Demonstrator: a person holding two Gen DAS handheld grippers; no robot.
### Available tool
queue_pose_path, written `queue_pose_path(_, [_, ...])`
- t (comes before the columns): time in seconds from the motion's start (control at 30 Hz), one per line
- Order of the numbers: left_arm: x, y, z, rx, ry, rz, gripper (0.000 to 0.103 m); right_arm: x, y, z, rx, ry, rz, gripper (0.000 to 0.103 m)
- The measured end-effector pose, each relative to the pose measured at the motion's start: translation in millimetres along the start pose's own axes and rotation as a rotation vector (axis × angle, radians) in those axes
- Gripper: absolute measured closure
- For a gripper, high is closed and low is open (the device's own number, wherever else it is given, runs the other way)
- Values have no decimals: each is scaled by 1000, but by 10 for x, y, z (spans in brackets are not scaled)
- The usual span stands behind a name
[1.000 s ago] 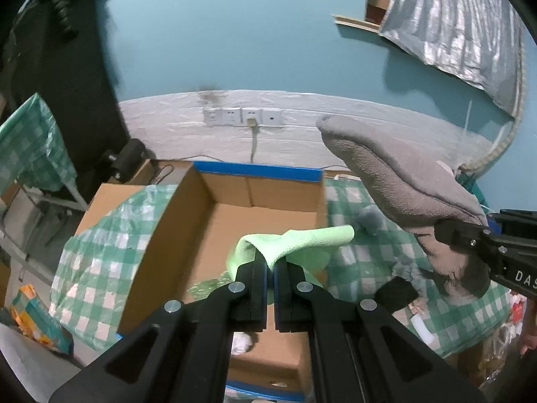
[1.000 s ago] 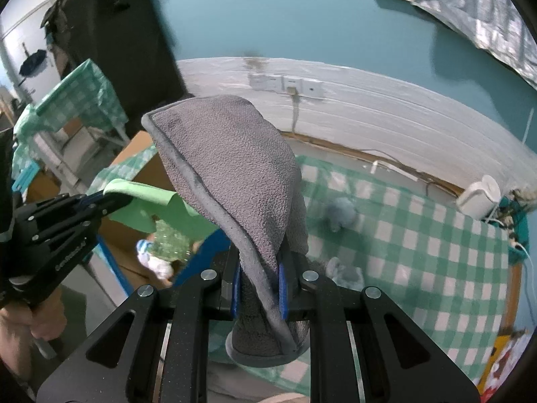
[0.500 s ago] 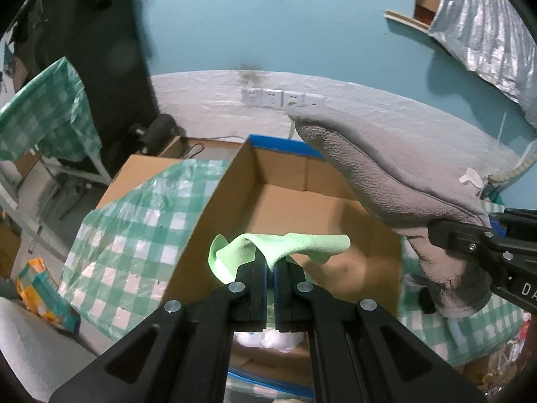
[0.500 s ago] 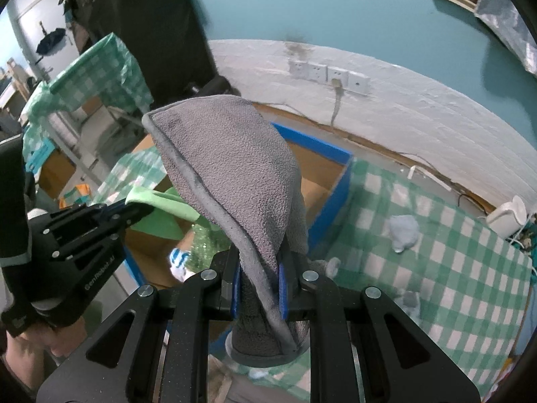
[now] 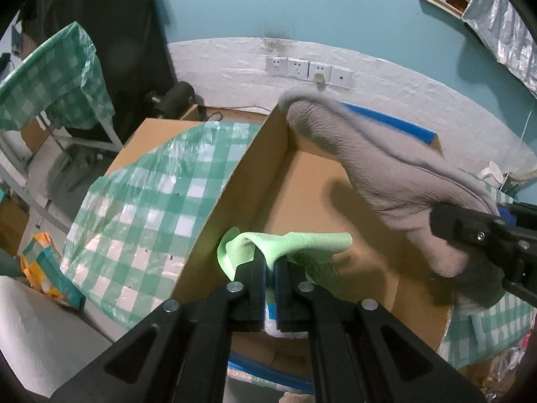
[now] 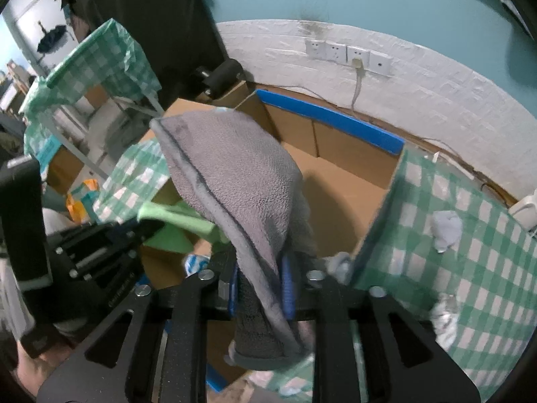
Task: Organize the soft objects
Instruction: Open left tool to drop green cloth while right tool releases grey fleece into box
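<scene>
My left gripper is shut on a light green cloth and holds it above the near part of an open cardboard box with blue tape on its rim. My right gripper is shut on a grey fleece cloth that stands up and folds over the box. The grey cloth also shows in the left wrist view, and the green cloth in the right wrist view. A white and blue soft item lies in the box.
A green checked tablecloth covers the table right of the box, with small grey-blue soft items on it. A checked plastic sheet drapes the box's left flap. A white wall with sockets stands behind.
Both grippers have moved left with their cloths, from over the checked table to over the open box. Both stay shut.
</scene>
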State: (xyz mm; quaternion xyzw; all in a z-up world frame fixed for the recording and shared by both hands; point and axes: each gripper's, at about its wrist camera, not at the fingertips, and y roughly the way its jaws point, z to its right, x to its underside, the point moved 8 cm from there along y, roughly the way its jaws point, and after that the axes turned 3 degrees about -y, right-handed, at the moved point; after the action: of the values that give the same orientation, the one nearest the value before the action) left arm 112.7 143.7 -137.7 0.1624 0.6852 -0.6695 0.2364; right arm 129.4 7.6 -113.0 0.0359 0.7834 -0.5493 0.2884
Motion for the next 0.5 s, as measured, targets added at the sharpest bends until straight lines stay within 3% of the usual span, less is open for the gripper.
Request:
queue_pose_path(0.03, [11,6,-5,-3,-1,-3,84,-6,15,-1,-4,10,3,68])
queue_pose_path(0.13, [4,-2,-18,-16,6,13,76,-27,12,14,11,24,32,54])
queue_pose_path(0.27, [-25,-43,-40,-17,1,26,76,-32,-50,6,11,21,47,51])
queue_pose_path(0.37, [-63,-87,-61,-17,-5,39,65,-50,-112,10,27,10,60,46])
queue_pose_path(0.5, [-112,-210,-35,-25,8,77,63,-34,-218,58,72,-3,74,41])
